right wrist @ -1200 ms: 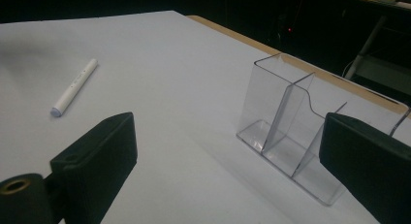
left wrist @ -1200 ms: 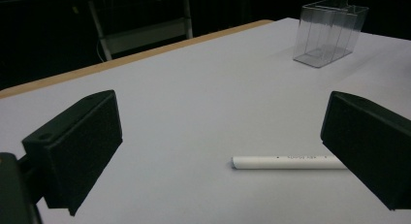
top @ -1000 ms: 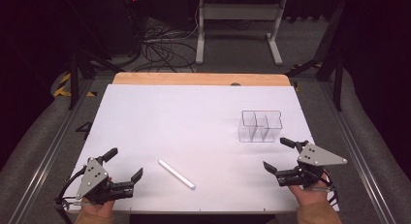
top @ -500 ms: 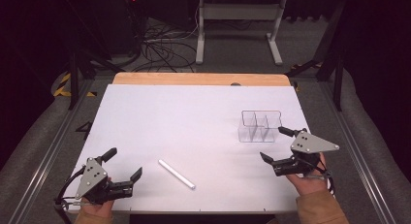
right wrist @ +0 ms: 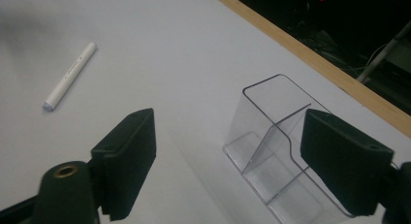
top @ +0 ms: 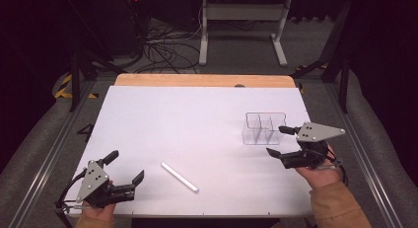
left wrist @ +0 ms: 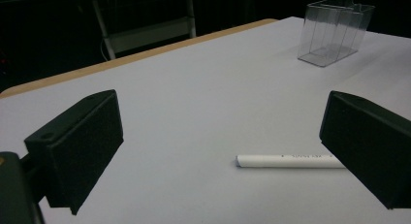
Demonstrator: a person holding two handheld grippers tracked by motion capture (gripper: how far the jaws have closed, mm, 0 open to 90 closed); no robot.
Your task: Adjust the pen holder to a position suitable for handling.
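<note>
A white pen (top: pixel 180 177) lies on the white table (top: pixel 197 119), near the front middle. A clear divided box (top: pixel 263 128) stands at the right. My left gripper (top: pixel 127 166) rests open at the front left corner; in the left gripper view (left wrist: pixel 220 151) the pen (left wrist: pixel 286 161) lies ahead, by the right jaw, untouched, with the box (left wrist: pixel 334 30) far off. My right gripper (top: pixel 276 140) hovers at the box's right end, open; its jaws have just been closing. In the right gripper view (right wrist: pixel 237 161) the box (right wrist: pixel 264 112) shows between the jaws, and no pad presses on it.
The table's wooden far edge (top: pixel 202 80) borders a dark floor with cables and a metal stand (top: pixel 241 25). Grey rails (top: pixel 44 164) run along both sides. The pen (right wrist: pixel 70 74) lies well left of the box in the right gripper view.
My right gripper has lifted and moved left toward the clear box, and its jaws stand a little narrower. The left gripper and the pen have stayed put.
</note>
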